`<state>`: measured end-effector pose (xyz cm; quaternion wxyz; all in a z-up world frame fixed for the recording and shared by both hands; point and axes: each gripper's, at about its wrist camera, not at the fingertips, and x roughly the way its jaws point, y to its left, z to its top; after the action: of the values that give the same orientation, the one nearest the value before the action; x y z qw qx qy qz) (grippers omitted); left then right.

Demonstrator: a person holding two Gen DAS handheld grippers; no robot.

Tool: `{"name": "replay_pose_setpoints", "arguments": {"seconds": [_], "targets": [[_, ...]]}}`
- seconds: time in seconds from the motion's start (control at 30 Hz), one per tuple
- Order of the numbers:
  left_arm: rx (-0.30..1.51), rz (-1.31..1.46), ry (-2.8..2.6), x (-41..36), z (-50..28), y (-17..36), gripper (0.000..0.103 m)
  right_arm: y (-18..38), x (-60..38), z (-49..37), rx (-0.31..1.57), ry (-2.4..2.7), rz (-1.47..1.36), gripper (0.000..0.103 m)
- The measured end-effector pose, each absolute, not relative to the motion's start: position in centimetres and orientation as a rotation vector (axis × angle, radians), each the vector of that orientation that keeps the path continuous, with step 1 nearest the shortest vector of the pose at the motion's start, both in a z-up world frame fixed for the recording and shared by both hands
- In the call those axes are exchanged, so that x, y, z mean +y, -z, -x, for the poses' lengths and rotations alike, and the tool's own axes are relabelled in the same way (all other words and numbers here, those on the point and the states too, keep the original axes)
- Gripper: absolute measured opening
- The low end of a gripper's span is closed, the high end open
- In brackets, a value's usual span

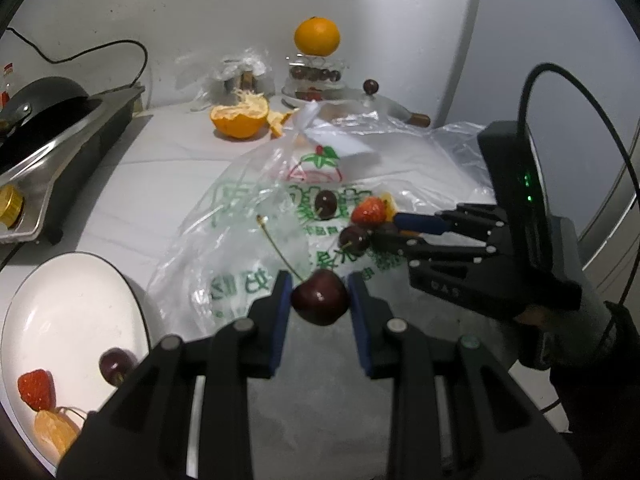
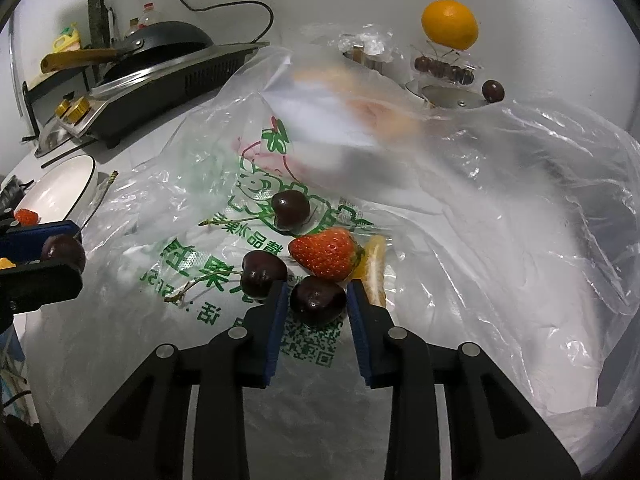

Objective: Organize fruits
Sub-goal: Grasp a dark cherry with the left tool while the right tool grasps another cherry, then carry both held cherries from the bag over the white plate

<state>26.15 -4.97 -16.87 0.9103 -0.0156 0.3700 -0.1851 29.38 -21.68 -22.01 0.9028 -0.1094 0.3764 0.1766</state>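
Note:
My left gripper (image 1: 319, 300) is shut on a dark cherry (image 1: 319, 298) with a long stem, held above the printed plastic bag (image 1: 256, 248). My right gripper (image 2: 317, 300) has its blue pads against both sides of another dark cherry (image 2: 317, 300) lying on the bag (image 2: 480, 200). Beside it lie a strawberry (image 2: 326, 254), an orange segment (image 2: 374, 268) and two more cherries (image 2: 264, 274) (image 2: 290, 208). A white plate (image 1: 60, 320) at lower left holds a cherry (image 1: 116, 365), a strawberry (image 1: 36, 388) and an orange segment (image 1: 54, 430).
A half-peeled orange (image 1: 240, 118) lies at the back. A whole orange (image 1: 317, 36) sits on a clear box of cherries (image 1: 316, 74). A stove with a black pan (image 1: 44, 100) stands at left. The right gripper shows in the left wrist view (image 1: 374, 226).

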Motion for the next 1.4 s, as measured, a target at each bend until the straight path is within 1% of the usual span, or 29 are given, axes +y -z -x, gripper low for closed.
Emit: {"name": "replay_pose_setpoints", "arguments": {"seconds": [0.2,0.73,1.4], "targets": [[0.756,0.03,0.374,-4.8,-25.7,16.7,0.029,21.8,-21.8,-29.0,0.774,-0.371,0.234,0.031],[0.726,0.028,0.364,-4.4,-23.6,15.6,0.029,18.6,-20.9,-24.6,0.72,-0.433,0.219,0.031],[0.675,0.035,0.353,-1.6,-19.5,14.2,0.029,15.9,-17.3,-19.9,0.653,-0.472,0.246,0.031]]}}
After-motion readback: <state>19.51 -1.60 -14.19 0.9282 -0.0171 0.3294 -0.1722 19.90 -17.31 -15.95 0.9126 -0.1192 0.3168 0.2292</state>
